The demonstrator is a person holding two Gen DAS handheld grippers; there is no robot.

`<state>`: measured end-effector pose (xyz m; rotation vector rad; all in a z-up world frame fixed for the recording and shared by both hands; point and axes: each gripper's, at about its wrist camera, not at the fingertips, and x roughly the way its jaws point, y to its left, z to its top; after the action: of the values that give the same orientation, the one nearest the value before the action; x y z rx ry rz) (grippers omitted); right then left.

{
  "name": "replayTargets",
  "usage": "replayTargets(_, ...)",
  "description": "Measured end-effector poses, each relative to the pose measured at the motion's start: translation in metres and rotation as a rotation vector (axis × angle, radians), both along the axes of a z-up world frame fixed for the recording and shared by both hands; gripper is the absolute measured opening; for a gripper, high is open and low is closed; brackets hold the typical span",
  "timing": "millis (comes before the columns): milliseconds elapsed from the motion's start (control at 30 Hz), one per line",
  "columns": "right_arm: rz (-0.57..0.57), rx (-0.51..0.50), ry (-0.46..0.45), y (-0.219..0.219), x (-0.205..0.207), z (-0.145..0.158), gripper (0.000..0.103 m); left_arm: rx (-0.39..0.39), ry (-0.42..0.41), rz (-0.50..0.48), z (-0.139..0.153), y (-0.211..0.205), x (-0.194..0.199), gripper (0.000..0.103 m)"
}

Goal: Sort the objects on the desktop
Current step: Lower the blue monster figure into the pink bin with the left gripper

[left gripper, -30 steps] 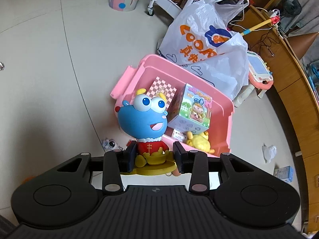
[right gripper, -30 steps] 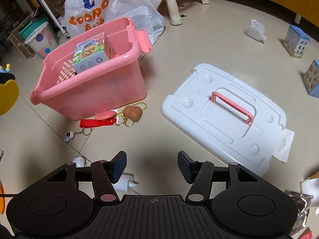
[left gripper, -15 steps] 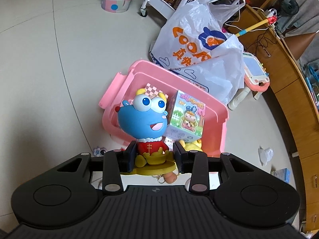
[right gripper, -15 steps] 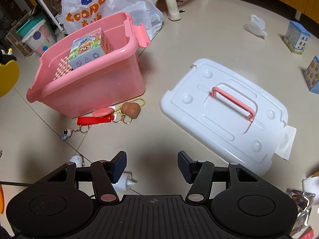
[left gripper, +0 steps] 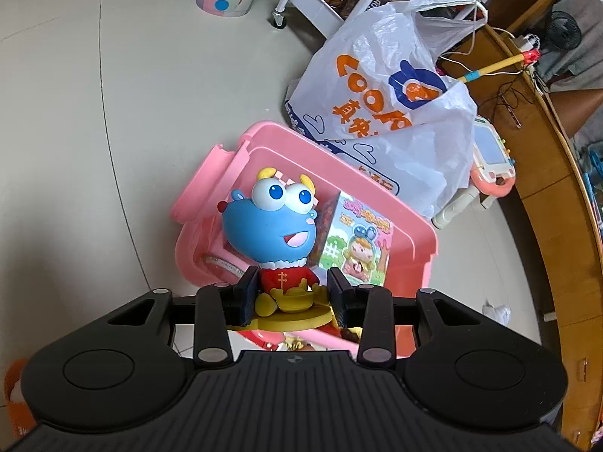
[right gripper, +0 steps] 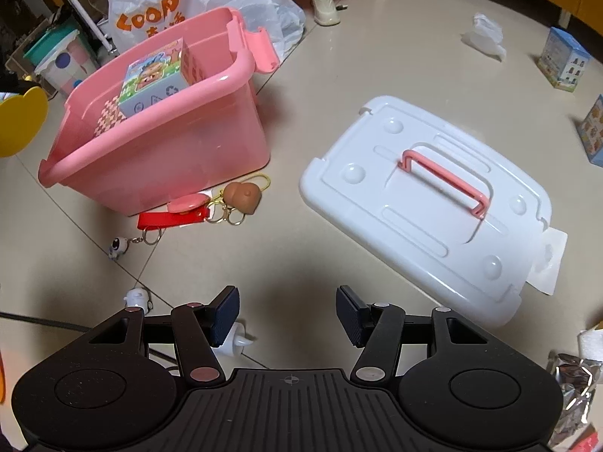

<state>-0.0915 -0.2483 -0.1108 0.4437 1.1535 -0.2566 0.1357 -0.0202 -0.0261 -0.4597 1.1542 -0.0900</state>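
1. The pink storage bin (right gripper: 158, 139) stands open on the floor, far left in the right wrist view, with a colourful toy box (right gripper: 156, 75) leaning inside it; a white shopping bag (left gripper: 380, 86) slumps just behind the bin.
2. The white lid (right gripper: 426, 203) with a pink handle lies flat on the floor to the right of the bin, apart from it.
3. The left gripper (left gripper: 292, 297) is clamped on the blue cartoon figurine (left gripper: 275, 241), its fingers (left gripper: 247, 295) pressing either side of the red body just above the yellow base; the figurine is upright, held over the near edge of the bin.
4. The right gripper (right gripper: 288, 314) hangs over bare floor with its fingers (right gripper: 226, 314) spread wide, touching nothing.
5. A red strap keychain (right gripper: 173, 218) and a brown charm (right gripper: 241, 197) lie just in front of the bin.
6. A small white figure (right gripper: 233, 341) sits on the floor beside the right gripper's left finger.
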Motion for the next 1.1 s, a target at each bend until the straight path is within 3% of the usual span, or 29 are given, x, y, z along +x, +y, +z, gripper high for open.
replayTargets(600,0.006,0.015,0.029,0.0,0.011,-0.018,0.053,-0.024,0.071,0.007,-0.059,-0.013,0.027,0.039)
replayTargets(1100,0.013,0.016,0.034,-0.001,0.015,-0.02,0.053,-0.034,0.098,0.019,-0.084,-0.015,0.035,0.039)
